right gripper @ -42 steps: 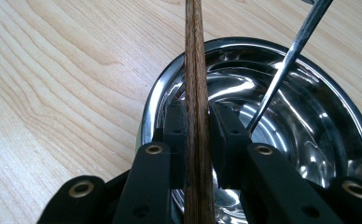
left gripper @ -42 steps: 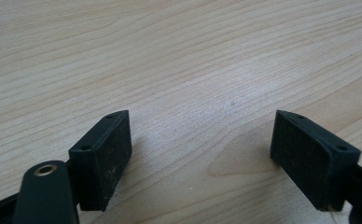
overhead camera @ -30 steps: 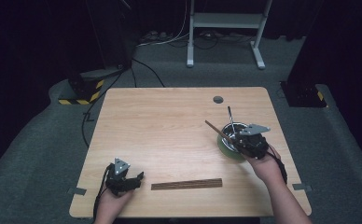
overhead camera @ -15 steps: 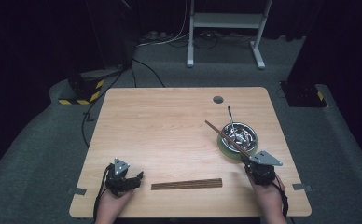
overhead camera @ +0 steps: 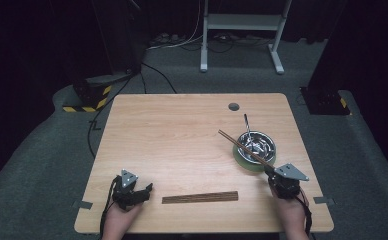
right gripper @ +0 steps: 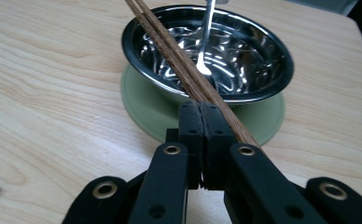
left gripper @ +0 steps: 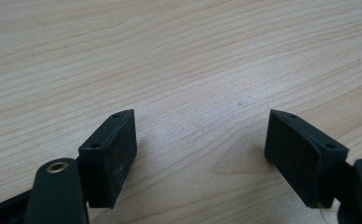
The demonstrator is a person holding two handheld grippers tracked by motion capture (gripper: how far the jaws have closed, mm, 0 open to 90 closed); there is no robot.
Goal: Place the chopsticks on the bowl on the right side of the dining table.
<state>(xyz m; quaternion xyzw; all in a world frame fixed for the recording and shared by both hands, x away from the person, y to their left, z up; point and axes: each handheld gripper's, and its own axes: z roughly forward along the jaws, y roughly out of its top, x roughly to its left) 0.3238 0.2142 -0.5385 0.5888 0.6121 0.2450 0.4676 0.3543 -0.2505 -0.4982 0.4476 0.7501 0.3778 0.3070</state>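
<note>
1. The right gripper's fingers are pressed together with nothing between them, at the near rim of the steel bowl.
2. A pair of chopsticks lies across that bowl, its near end resting just beside and over the closed fingers, not pinched.
3. The bowl sits on a green saucer and holds a spoon.
4. The left gripper's fingers are spread wide over bare tabletop.
5. A dark wooden strip lies between the two grippers.
</note>
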